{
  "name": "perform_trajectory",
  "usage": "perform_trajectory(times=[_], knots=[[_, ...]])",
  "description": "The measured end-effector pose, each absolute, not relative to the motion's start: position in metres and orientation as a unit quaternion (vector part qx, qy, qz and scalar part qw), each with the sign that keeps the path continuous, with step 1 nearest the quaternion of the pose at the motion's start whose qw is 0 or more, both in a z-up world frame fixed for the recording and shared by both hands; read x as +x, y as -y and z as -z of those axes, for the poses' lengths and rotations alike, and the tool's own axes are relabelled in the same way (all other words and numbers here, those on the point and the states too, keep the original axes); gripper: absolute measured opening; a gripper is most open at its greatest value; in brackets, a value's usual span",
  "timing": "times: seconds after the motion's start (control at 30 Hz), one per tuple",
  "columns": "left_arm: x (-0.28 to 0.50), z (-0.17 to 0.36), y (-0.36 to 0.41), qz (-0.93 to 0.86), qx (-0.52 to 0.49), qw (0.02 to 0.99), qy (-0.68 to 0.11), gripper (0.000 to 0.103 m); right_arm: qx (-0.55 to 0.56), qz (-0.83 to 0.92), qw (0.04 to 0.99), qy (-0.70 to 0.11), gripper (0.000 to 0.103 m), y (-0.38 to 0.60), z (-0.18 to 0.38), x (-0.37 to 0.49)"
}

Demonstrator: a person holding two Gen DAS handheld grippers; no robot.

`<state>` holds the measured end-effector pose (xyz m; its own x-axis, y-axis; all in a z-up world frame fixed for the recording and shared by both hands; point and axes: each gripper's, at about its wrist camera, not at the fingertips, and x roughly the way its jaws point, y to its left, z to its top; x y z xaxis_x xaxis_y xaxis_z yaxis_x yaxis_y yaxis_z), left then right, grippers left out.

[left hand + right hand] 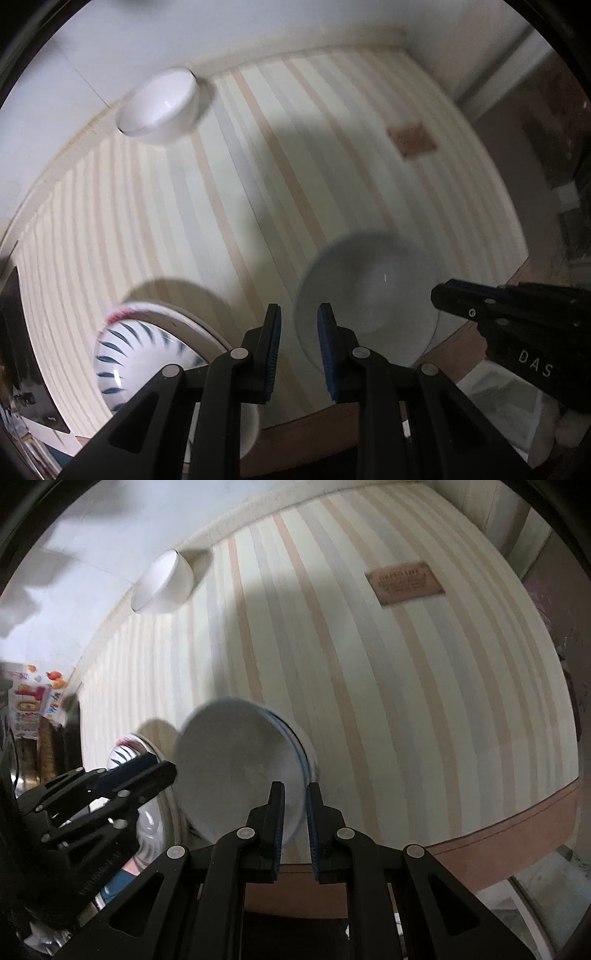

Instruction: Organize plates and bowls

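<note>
Right now the right tool (294, 805) is gripping the near rim of a plain white ceramic bowl (236, 768), one pad inside the wall and one outside, and the bowl is tipping up on edge above the striped cloth-covered surface (406, 701). The left tool (298, 332) is hovering with its pads parted and nothing between them, so it is released. A blue-leaf patterned bowl sitting on a pale round plate (125, 354) is lying just to the left of that idle tool, while the held bowl is sitting to its right, so the patterned stack is nearer the left hand and the plain bowl belongs to the right. A smaller round white bowl (162, 107) is resting far off against the wall, well apart from both tools. My guess is that the gripped bowl is heading leftward toward the patterned stack, though I cannot be sure.
</note>
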<state>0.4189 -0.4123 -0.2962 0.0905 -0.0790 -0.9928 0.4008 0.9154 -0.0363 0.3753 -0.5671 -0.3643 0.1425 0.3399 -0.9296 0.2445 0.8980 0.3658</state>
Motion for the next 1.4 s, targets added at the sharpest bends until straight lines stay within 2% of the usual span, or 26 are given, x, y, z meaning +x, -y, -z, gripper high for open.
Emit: perform_trajectory(times=[0.1,0.13,0.2,0.27,0.47,0.7,0.97,1.03,1.17,1.4], knots=[[0.443,0.278,0.397,0.147,0.091,0.743,-0.647,0.021,0.23,-0.046,0.73,-0.642,0.016,0.567,0.346,0.389],[0.453,0.275,0.391,0.141,0.077,0.746,-0.646,0.022,0.23,-0.053,0.733,-0.638,0.02,0.566,0.339,0.398],[0.476,0.273,0.377,0.119,0.058,0.753,-0.644,0.022,0.229,-0.066,0.741,-0.628,0.038,0.562,0.329,0.419],[0.503,0.276,0.358,0.096,0.039,0.755,-0.647,0.022,0.224,-0.076,0.75,-0.617,0.042,0.557,0.322,0.444],[0.583,0.297,0.298,0.019,-0.017,0.757,-0.653,0.022,0.222,-0.096,0.763,-0.599,0.042,0.534,0.33,0.538],[0.648,0.328,0.277,-0.007,-0.044,0.745,-0.666,0.022,0.203,-0.102,0.764,-0.605,0.042,0.491,0.361,0.639],[0.68,0.366,0.279,-0.005,-0.046,0.724,-0.688,0.022,0.187,-0.098,0.746,-0.632,0.041,0.467,0.4,0.677],[0.683,0.373,0.279,-0.002,-0.042,0.727,-0.686,0.021,0.182,-0.096,0.743,-0.637,0.037,0.463,0.407,0.682],[0.683,0.377,0.28,0.004,-0.044,0.73,-0.683,0.013,0.175,-0.097,0.738,-0.644,0.02,0.455,0.415,0.692],[0.682,0.379,0.289,0.009,-0.032,0.735,-0.677,0.012,0.161,-0.093,0.741,-0.645,0.018,0.446,0.423,0.698]])
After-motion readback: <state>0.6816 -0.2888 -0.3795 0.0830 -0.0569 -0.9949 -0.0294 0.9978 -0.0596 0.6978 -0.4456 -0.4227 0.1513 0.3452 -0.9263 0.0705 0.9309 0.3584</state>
